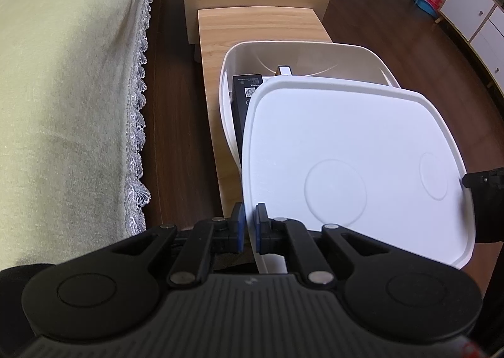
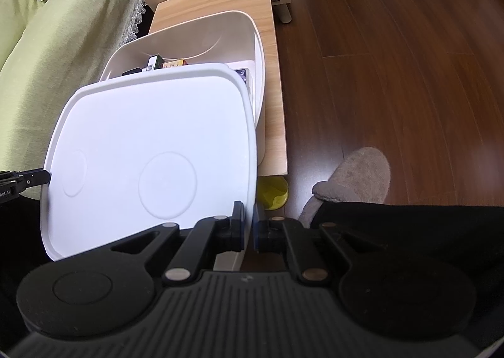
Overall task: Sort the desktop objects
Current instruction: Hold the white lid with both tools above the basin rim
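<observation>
The white lid (image 1: pixel 352 153) was held by both grippers at once, one on each side edge, presumably because it was broad and flat and would have tipped from a single grip. It was carried above the near part of the white storage bin (image 1: pixel 302 52), tilted with its far edge low over the opening, so it was judged that it was being brought on to close the bin, though lifting off could not be ruled out.

The left gripper (image 1: pixel 249 225) was seen nearly closed, its blue-padded fingers (image 1: pixel 260 225) pinching the lid's left rim, which ran between them. The right gripper (image 2: pixel 249 225) was likewise almost shut on the lid's right rim, one finger over the top face and the other outside the edge. In each view the other gripper's tip was seen touching the opposite rim.

The bin stood on the wooden worktop (image 1: pixel 252 21), beside the bed with its green cover (image 1: pixel 69 90). Inside it, a black box (image 1: pixel 244 96) and other small boxes were visible past the lid's far edge, so the sorting was judged largely done. A grey slipper (image 2: pixel 356 175) was seen on the floor.
</observation>
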`<state>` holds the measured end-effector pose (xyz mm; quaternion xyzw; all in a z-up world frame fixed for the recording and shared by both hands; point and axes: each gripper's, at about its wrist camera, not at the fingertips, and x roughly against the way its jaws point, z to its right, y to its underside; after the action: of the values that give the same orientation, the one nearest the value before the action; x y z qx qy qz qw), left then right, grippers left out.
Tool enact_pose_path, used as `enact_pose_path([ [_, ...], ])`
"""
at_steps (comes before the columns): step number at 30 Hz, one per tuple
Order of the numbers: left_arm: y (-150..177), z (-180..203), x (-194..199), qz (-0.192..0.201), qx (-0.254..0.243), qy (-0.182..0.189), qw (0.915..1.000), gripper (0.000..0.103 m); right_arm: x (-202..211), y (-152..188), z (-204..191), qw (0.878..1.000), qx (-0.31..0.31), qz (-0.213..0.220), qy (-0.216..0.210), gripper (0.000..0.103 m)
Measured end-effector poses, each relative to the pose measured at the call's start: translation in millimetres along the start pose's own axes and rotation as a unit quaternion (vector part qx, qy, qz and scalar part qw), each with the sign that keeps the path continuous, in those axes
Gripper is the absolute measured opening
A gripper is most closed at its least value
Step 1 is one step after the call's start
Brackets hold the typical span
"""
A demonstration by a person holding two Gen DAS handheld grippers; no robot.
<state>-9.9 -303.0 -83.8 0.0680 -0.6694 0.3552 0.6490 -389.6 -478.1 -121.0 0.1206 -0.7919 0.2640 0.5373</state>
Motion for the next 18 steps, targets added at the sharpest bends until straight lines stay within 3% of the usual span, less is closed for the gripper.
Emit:
enact_pose_path([
  [18, -4.6, -3.0, -11.4, -0.003, -0.003, -0.001, 1.0000, 0.004, -5.2, -7.7, -3.0, 1.000, 0.004, -0.003, 0.006, 0.006],
])
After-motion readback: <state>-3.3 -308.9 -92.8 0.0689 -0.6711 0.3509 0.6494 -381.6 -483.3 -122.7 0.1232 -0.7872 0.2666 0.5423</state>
